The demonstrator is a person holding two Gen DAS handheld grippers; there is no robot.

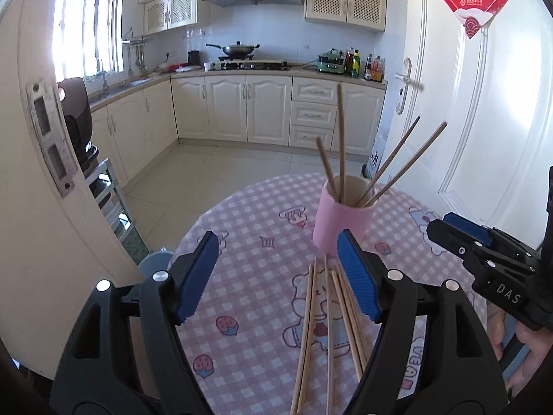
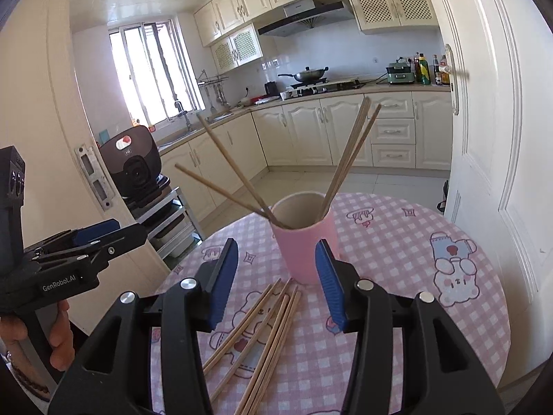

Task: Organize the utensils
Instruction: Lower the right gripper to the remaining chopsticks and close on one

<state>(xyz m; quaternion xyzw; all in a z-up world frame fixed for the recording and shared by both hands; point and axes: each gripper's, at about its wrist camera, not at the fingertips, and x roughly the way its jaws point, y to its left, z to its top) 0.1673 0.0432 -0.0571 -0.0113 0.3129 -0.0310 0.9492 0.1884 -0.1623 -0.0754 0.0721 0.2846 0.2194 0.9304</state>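
A pink cup (image 1: 342, 221) (image 2: 304, 242) stands on a round table with a pink checked cloth (image 1: 249, 276) (image 2: 397, 242). Several wooden chopsticks (image 1: 340, 138) (image 2: 349, 152) lean upright in it. Several more chopsticks (image 1: 328, 328) (image 2: 266, 328) lie loose on the cloth just in front of the cup. My left gripper (image 1: 280, 252) is open above the cloth, with the loose chopsticks beneath its right finger. My right gripper (image 2: 277, 256) is open too, over the same pile and just short of the cup. Each gripper shows at the edge of the other's view (image 1: 446, 228) (image 2: 131, 231).
A white door (image 1: 484, 103) stands close behind the table on the right. A door frame (image 1: 45, 138) and a dark appliance on a metal rack (image 2: 134, 166) are on the left. Kitchen cabinets (image 1: 249, 110) lie across the tiled floor. A hand (image 2: 58, 339) holds the left gripper.
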